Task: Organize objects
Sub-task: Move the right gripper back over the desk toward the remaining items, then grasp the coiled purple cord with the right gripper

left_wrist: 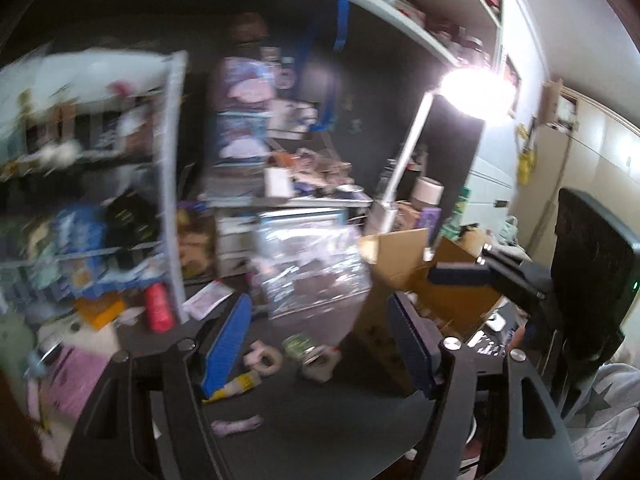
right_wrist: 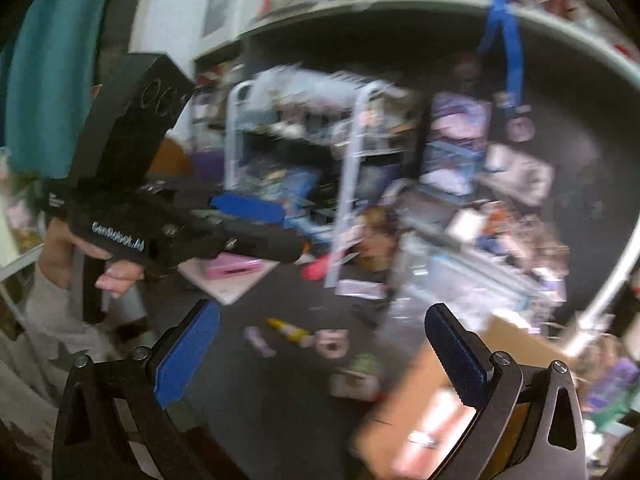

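Presently: left gripper (left_wrist: 320, 340), blue-padded fingers spread apart, nothing between them, above the dark tabletop (left_wrist: 320, 420). Right gripper (right_wrist: 324, 356), likewise spread and unladen. On the tabletop, loose and apart: pale pink tape ring (left_wrist: 262, 360), green-labelled small jar (left_wrist: 301, 346), yellow tube (left_wrist: 236, 386), pink wrapped strip (left_wrist: 236, 426). Brown cardboard box (left_wrist: 404, 264) to the right, beside them. White wire rack (left_wrist: 172, 184), crowded, at left. Views blurred.
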### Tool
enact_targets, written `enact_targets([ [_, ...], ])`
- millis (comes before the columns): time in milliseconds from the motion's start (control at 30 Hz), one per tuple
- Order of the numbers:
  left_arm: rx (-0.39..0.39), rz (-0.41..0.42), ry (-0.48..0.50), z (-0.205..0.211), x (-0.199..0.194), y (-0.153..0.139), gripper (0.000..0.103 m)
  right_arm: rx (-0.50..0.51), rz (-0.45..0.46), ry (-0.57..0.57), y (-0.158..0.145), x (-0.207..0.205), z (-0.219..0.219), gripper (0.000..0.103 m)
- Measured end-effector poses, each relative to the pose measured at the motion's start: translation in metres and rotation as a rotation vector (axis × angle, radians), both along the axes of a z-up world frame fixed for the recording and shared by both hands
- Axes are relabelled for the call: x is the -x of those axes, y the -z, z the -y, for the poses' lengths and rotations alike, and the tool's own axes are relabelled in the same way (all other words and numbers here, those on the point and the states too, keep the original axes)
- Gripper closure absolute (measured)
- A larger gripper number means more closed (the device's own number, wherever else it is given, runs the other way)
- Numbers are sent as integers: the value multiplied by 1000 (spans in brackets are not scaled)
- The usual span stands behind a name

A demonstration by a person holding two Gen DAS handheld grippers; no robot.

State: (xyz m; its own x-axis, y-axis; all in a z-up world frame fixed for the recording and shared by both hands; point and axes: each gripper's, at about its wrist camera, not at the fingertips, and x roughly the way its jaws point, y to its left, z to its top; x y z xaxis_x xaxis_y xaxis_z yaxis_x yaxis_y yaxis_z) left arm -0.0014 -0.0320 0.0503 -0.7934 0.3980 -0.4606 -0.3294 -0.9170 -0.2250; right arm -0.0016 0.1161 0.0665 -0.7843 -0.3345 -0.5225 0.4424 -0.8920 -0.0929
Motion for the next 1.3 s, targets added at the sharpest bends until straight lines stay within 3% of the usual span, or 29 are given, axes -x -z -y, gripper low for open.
enact_targets([
  [200, -19, 57, -91, 47, -16, 43, 35, 18, 171, -130, 62, 29, 46, 1],
  [267, -33, 89, -97, 57, -18, 62, 35, 11, 241, -146, 87, 41, 56, 15],
  [300, -40, 107, -103, 62, -18, 71, 35, 5, 281, -144, 101, 48, 60, 30],
  [333, -45, 126, -111, 66, -18, 80, 35, 5, 315, -141, 112, 53, 62, 38],
  [400, -54, 160, -129, 74, -19, 96, 35, 5, 371, -123, 135, 68, 65, 39],
  [500, -72, 202, -144, 82, -20, 115, 35, -25, 399, -90, 157, 85, 67, 56],
  [533, -79, 211, -145, 84, -21, 119, 35, -30, 404, -84, 161, 89, 67, 57],
  [700, -110, 243, -138, 89, -18, 136, 35, -60, 413, -55, 174, 106, 67, 72],
  [767, -117, 251, -136, 90, -16, 139, 35, -78, 402, -52, 176, 109, 69, 73],
  [833, -123, 259, -135, 90, -14, 142, 35, -83, 395, -57, 177, 111, 69, 85],
  [933, -131, 268, -133, 91, -12, 146, 35, -104, 384, -71, 176, 109, 73, 93],
  [1133, -137, 284, -111, 85, -6, 150, 35, -129, 358, -108, 173, 98, 76, 95],
  [1300, -140, 277, -81, 73, -5, 146, 36, -106, 313, -125, 153, 86, 75, 95],
])
